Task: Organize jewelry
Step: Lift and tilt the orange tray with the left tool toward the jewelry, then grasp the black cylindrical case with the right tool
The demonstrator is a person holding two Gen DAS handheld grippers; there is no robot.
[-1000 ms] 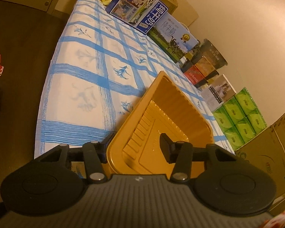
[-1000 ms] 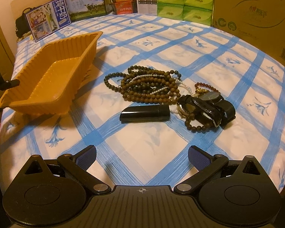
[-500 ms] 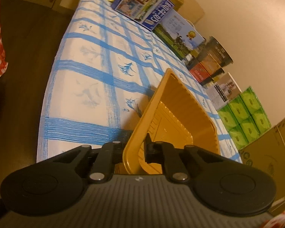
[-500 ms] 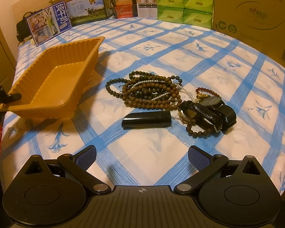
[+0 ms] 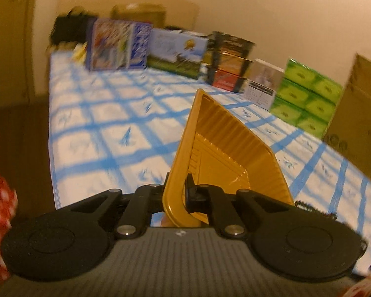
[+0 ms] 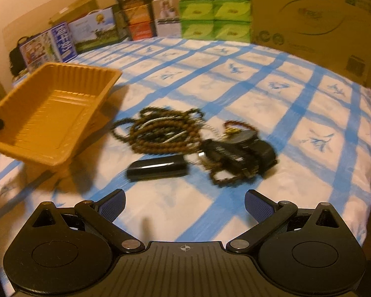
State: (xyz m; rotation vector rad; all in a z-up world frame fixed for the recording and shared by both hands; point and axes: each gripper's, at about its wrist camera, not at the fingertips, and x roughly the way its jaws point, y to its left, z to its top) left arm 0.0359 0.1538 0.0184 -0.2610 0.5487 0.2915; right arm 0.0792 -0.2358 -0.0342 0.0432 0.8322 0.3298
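Spreading wide under everything, blue-checked bed sheet (image 6: 235, 94). Tilted at 9 o'clock in the right wrist view, orange tray (image 6: 49, 113), far end raised off the sheet, near rim pinched in the closed left gripper (image 5: 179, 194). Heaped at centre, beaded necklaces (image 6: 160, 133); touching them at 3 o'clock, black watch (image 6: 242, 148); just beside at 6 o'clock, small black case (image 6: 158, 167). Hovering low, right gripper (image 6: 185, 204), spread wide, holding nothing.
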